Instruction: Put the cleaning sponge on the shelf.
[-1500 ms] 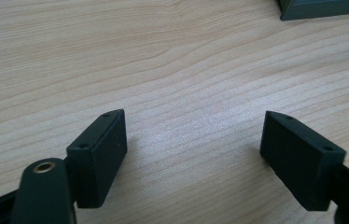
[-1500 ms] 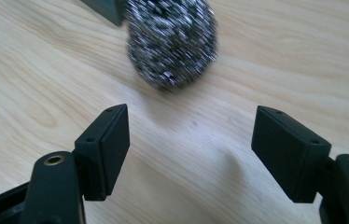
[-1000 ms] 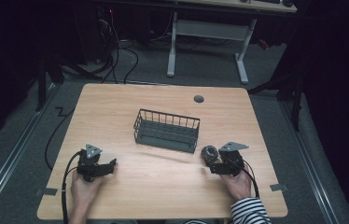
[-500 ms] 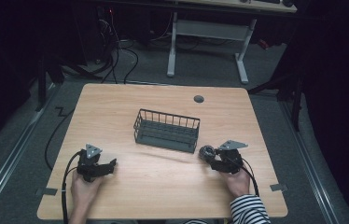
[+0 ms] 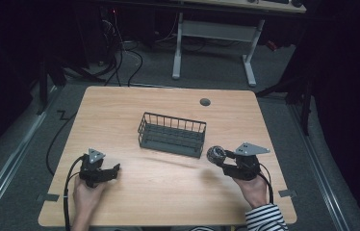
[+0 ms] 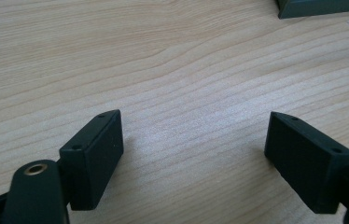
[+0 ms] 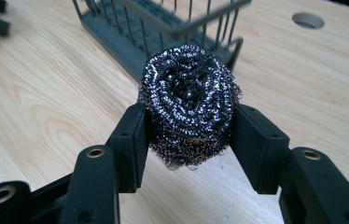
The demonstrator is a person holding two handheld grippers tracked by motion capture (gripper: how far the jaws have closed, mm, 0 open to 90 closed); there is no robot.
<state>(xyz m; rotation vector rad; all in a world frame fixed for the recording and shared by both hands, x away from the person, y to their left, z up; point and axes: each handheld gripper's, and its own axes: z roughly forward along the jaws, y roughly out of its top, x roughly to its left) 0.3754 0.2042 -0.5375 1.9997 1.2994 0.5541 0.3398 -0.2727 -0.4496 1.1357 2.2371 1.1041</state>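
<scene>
- The steel scrubber [image 7: 190, 105] is a round ball of shiny silver wire, wound in curly loops with a dark middle (it looks a bit like a tangled nest).
- It sits right between the two black jaws of the right gripper [image 7: 189, 140], and both pads press into its sides. The jaws have just been closing, and now they squeeze the ball.
- In the high view the scrubber [image 5: 215, 154] is at the front tip of the right gripper [image 5: 221, 161], off the table [image 5: 168, 192], just beside the near right corner of the wire basket [image 5: 172, 133].
- The left gripper [image 5: 113, 171] rests on the near left part of the table, well apart from the scrubber. Its jaws stand wide apart with only bare wood between them.
- The dark wire basket stands farther back, in the middle of the table.
- A small round hole [image 5: 205, 102] is in the wood near the far edge.
</scene>
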